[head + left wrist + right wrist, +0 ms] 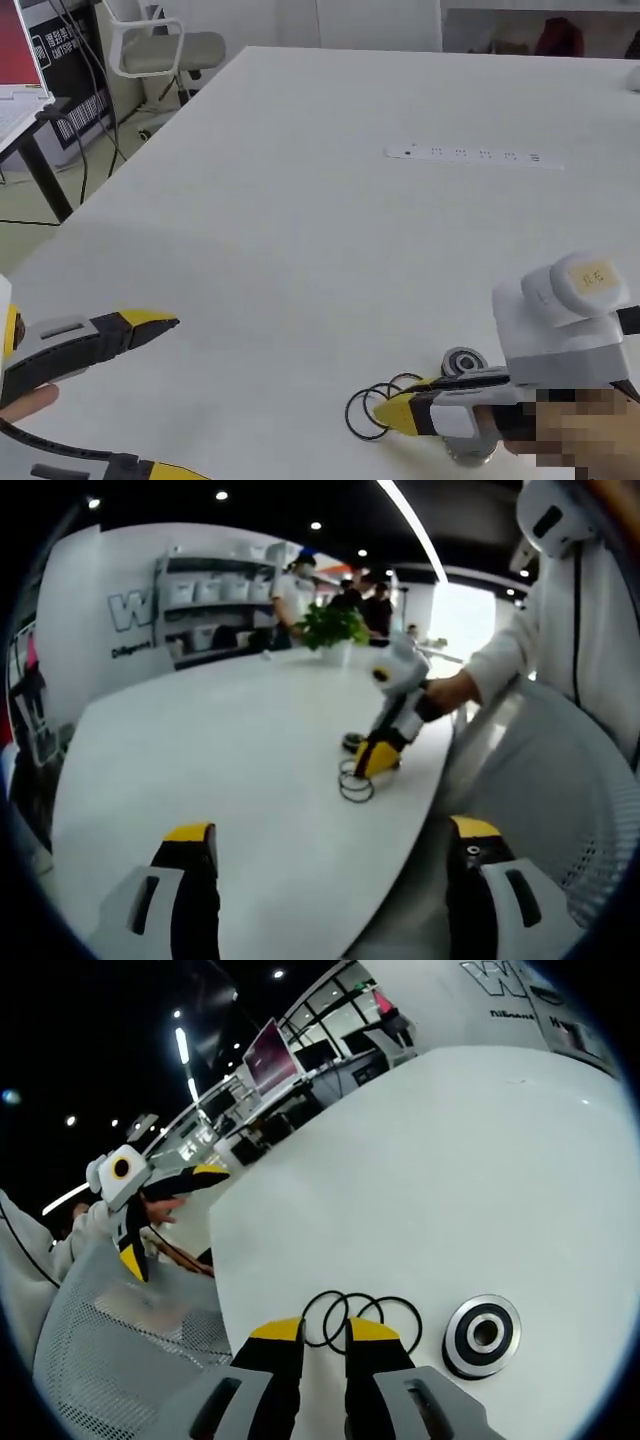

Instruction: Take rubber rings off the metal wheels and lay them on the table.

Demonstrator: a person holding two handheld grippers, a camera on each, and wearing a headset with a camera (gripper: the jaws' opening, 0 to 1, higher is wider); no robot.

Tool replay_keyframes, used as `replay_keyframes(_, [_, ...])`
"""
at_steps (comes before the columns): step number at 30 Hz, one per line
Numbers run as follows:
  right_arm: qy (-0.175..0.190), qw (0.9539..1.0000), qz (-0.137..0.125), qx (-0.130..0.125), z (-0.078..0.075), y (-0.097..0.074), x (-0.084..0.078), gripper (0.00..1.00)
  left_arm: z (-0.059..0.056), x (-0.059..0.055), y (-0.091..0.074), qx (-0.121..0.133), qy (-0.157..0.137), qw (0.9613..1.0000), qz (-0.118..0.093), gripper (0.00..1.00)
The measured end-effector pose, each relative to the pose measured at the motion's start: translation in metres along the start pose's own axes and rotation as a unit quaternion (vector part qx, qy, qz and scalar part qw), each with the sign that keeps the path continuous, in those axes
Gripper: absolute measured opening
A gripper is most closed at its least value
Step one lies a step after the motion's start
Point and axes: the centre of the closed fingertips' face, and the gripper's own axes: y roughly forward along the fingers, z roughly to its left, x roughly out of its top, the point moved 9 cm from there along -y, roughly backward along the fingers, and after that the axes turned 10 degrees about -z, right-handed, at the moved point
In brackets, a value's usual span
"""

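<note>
Left gripper (pixel 170 395) is sitting closest to the lens at the near table edge, claw spread wide and holding nothing. Right gripper (pixel 323 1332) is pointing at three black rubber rings (pixel 360 1322), which are lying overlapped on the white table (pixel 300 200) just past its yellow tips. Its claw is drawn nearly together; whether it is nipping a ring's near edge I cannot tell. Beside the rings a metal wheel (pixel 466 1345) is lying flat, apart from them.

Judgement: the step in hand looks like setting a ring down. Doing it well means parting the claw fully and lifting straight off, so no ring is dragged along.

The right gripper view is making the ring count and the wheel's dark outer band plain; in the head view the jaw is covering part of the rings.
</note>
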Motion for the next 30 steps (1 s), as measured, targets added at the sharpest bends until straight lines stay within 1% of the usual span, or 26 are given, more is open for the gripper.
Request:
replay_keyframes(1, [-0.012, 0.9999, 0.001, 0.000, 0.001, 0.000, 0.000, 0.13, 0.000, 0.000, 0.000, 0.000, 0.001, 1.0000, 0.001, 0.96])
replay_keyframes(2, [-0.040, 0.9992, 0.001, 0.004, 0.002, 0.000, 0.001, 0.14, 0.000, 0.000, -0.001, -0.001, 0.001, 1.0000, 0.002, 0.96])
replay_keyframes(4, [-0.071, 0.9974, 0.010, 0.004, 0.003, 0.000, 0.001, 0.15, 0.000, -0.001, -0.001, -0.002, 0.000, 1.0000, 0.005, 0.96])
replay_keyframes(6, [-0.093, 0.9955, 0.016, 0.008, 0.006, 0.001, -0.001, 0.18, 0.000, -0.001, -0.001, -0.002, 0.001, 1.0000, 0.006, 0.95])
replay_keyframes(7, [-0.095, 0.9953, 0.017, 0.008, 0.006, 0.001, -0.001, 0.18, 0.000, -0.001, -0.001, -0.002, 0.000, 1.0000, 0.006, 0.95])
replay_keyframes(9, [-0.113, 0.9933, 0.024, 0.009, 0.007, 0.003, -0.003, 0.18, 0.000, -0.001, -0.001, -0.003, 0.000, 1.0000, 0.006, 0.95])
replay_keyframes(10, [-0.137, 0.9901, 0.028, 0.009, 0.007, 0.003, -0.003, 0.18, -0.001, -0.001, 0.000, -0.003, 0.001, 1.0000, 0.007, 0.95])
replay_keyframes(11, [-0.151, 0.9881, 0.029, 0.008, 0.007, 0.003, -0.003, 0.19, 0.000, -0.001, 0.000, -0.003, 0.002, 1.0000, 0.009, 0.95])
replay_keyframes(12, [-0.157, 0.9874, 0.024, 0.004, 0.009, 0.004, -0.003, 0.20, 0.000, -0.001, 0.000, -0.003, 0.004, 0.9999, 0.011, 0.94])
replay_keyframes(15, [-0.184, 0.9825, 0.031, 0.009, 0.011, 0.004, -0.002, 0.22, -0.001, -0.001, 0.000, -0.004, 0.002, 0.9999, 0.011, 0.94])
replay_keyframes(18, [-0.191, 0.9810, 0.034, 0.008, 0.010, 0.004, -0.003, 0.21, -0.001, -0.001, 0.000, -0.005, 0.004, 0.9999, 0.013, 0.94])
replay_keyframes(21, [-0.196, 0.9802, 0.030, 0.003, 0.008, 0.002, 0.000, 0.22, -0.001, -0.001, 0.000, -0.005, 0.004, 0.9999, 0.012, 0.94])
replay_keyframes(30, [-0.177, 0.9842, -0.001, -0.010, 0.000, -0.008, 0.012, 0.22, 0.000, 0.002, 0.001, -0.007, 0.007, 0.9999, 0.013, 0.94])
